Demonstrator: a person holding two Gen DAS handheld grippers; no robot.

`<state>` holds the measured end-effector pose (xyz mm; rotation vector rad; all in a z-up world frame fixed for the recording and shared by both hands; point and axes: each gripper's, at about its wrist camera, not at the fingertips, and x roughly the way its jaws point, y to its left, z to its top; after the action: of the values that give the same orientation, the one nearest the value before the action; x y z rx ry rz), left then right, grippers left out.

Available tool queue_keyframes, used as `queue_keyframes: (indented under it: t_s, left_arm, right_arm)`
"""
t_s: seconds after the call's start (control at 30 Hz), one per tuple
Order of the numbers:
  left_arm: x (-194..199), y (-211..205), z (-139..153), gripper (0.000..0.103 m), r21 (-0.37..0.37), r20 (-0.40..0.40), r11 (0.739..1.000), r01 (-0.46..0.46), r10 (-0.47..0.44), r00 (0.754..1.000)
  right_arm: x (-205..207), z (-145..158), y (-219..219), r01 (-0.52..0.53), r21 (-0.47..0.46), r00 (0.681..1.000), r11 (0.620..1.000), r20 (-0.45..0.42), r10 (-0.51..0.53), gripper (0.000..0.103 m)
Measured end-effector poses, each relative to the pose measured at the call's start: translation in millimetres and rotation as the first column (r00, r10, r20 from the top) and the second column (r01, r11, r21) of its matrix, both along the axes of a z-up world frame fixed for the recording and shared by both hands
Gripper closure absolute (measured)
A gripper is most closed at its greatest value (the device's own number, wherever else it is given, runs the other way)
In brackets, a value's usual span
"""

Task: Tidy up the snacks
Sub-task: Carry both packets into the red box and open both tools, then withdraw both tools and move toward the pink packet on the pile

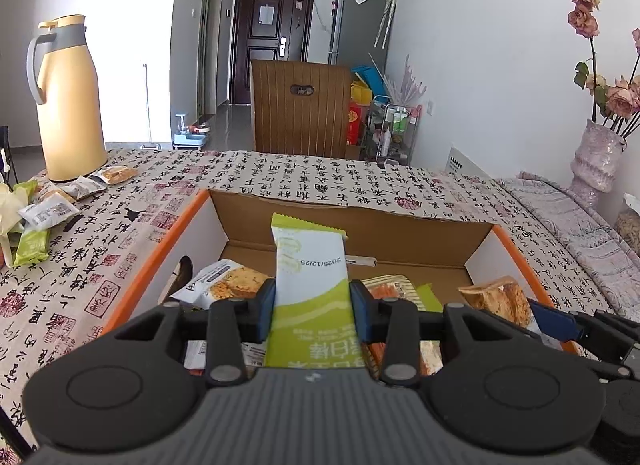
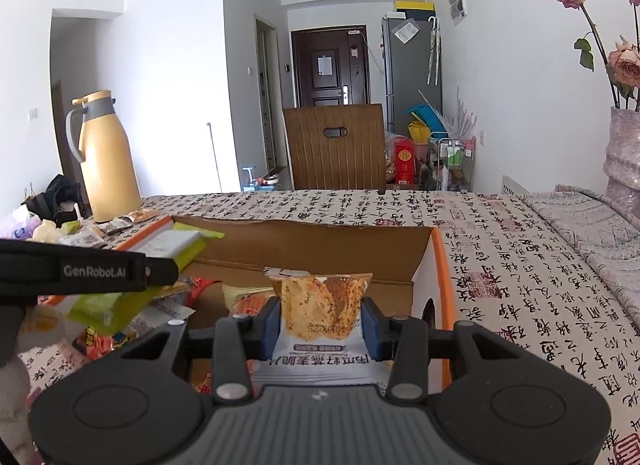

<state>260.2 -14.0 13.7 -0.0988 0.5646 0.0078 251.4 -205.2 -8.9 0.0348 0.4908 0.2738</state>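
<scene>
My left gripper [image 1: 313, 305] is shut on a green and white snack bar [image 1: 308, 265] and holds it over the open cardboard box [image 1: 352, 217] with orange edges. My right gripper [image 2: 322, 323] is shut on a cracker packet [image 2: 320, 301] above the same box [image 2: 304, 241]; that packet and gripper also show in the left wrist view [image 1: 496, 297]. Several snack packets [image 1: 224, 285] lie inside the box. The left gripper with its bar shows in the right wrist view [image 2: 160, 265], to the left.
A yellow thermos jug [image 1: 68, 101] stands at the table's far left, with loose snack packets [image 1: 52, 205] in front of it. A vase of dried roses [image 1: 596, 157] stands far right. A brown chair [image 1: 300, 109] sits behind the table [image 1: 320, 173].
</scene>
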Motion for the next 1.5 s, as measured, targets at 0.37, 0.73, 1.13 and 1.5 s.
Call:
queue_keyframes:
  t_s: [0.37,0.73,1.13,1.5]
  left_arm:
    - [-15,2,12,0.000,0.001,0.100,0.998,-0.066,0.066,0.993]
    - [-16,4,12,0.000,-0.007,0.092,0.998,-0.067,0.067,0.994]
    - [-29,1,31,0.000,-0.008,0.102,0.998,-0.068,0.068,0.992]
    - [-67,9,41,0.000,0.015,0.129,0.997,-0.081,0.079,0.988]
  right_arm:
    - [1,1,-6,0.054,0.014,0.998,0.998,0.016,-0.055,0.000]
    - [3,0,-7,0.061,0.014,0.998,0.998,0.011,-0.061,0.000]
    - [-9,15,-9,0.069,0.020,0.997,0.997,0.030,-0.070,0.000]
    - [-45,27,-11,0.064,0.013,0.997,0.998,0.035,-0.065,0.000]
